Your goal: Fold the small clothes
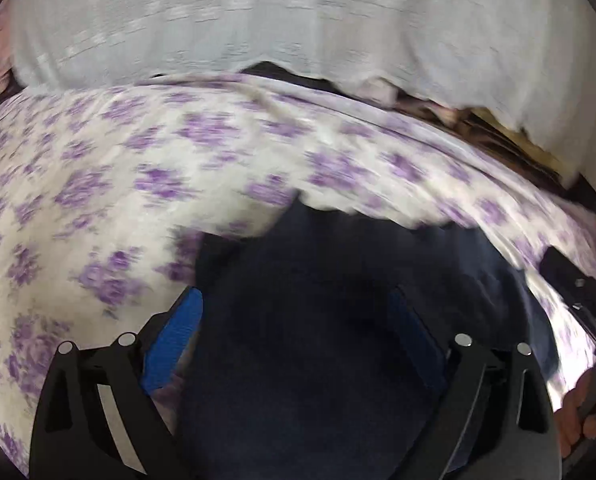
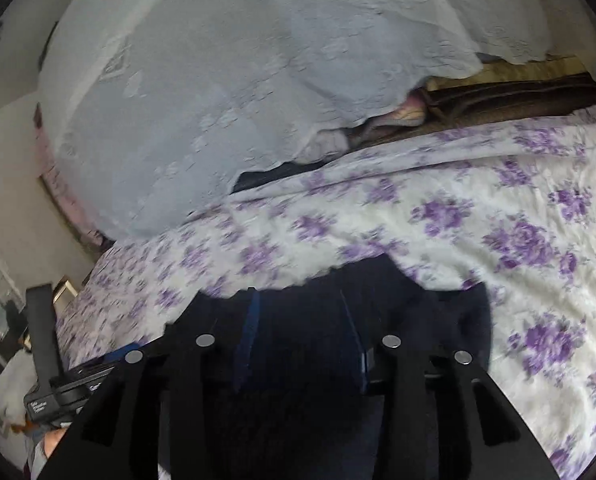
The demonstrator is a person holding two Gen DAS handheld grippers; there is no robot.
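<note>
Fold looked barely begun: dark garment lay bunched at 6 o'clock on the floral sheet, left gripper wide open astride it, right gripper part open with cloth between, grip unclear, lace cover heaped at 12, nothing blocking.

Dark navy garment; white bedsheet, purple floral print; pale lace cloth.

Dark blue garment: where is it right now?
The dark blue garment lies on the floral bedsheet, low centre in both wrist views, between each gripper's fingers.
</note>
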